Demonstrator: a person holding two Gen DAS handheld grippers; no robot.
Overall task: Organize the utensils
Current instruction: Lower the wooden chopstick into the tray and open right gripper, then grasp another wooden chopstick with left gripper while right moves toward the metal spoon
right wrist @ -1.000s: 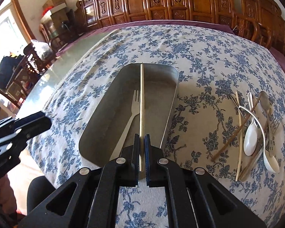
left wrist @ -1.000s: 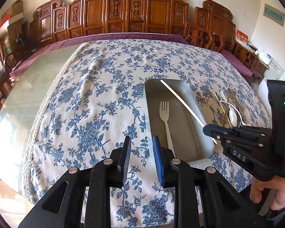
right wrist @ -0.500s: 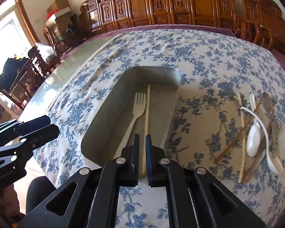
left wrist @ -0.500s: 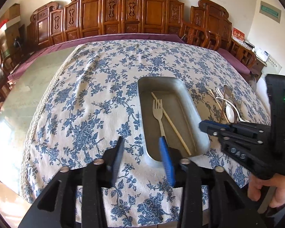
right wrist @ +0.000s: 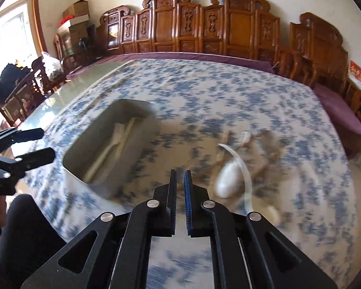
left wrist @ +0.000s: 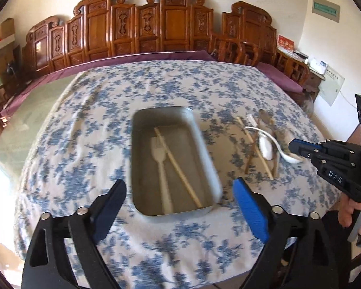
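Note:
A grey metal tray (left wrist: pixel 205 155) sits on the blue floral tablecloth and holds a white plastic fork (left wrist: pixel 160 166) and one wooden chopstick (left wrist: pixel 178 167). It also shows blurred in the right wrist view (right wrist: pixel 142 159). Right of it lies a pile of loose utensils: white spoons (left wrist: pixel 266 145) and brown chopsticks (left wrist: pixel 255 150), blurred in the right wrist view (right wrist: pixel 228 175). My left gripper (left wrist: pixel 180 202) is wide open and empty before the tray's near end. My right gripper (right wrist: pixel 179 187) is nearly closed with a narrow gap and holds nothing, above the cloth between tray and pile.
The tablecloth (left wrist: pixel 84 130) covers a large glass-topped table (left wrist: pixel 24 110). Carved wooden chairs (left wrist: pixel 170 24) line the far side and right. The table's near edge lies just below my grippers. The left gripper appears at the left edge of the right wrist view (right wrist: pixel 14 149).
My right gripper let go of the chopstick, which now lies in the tray, and swung right toward the utensil pile. My left gripper opened wide and drew back.

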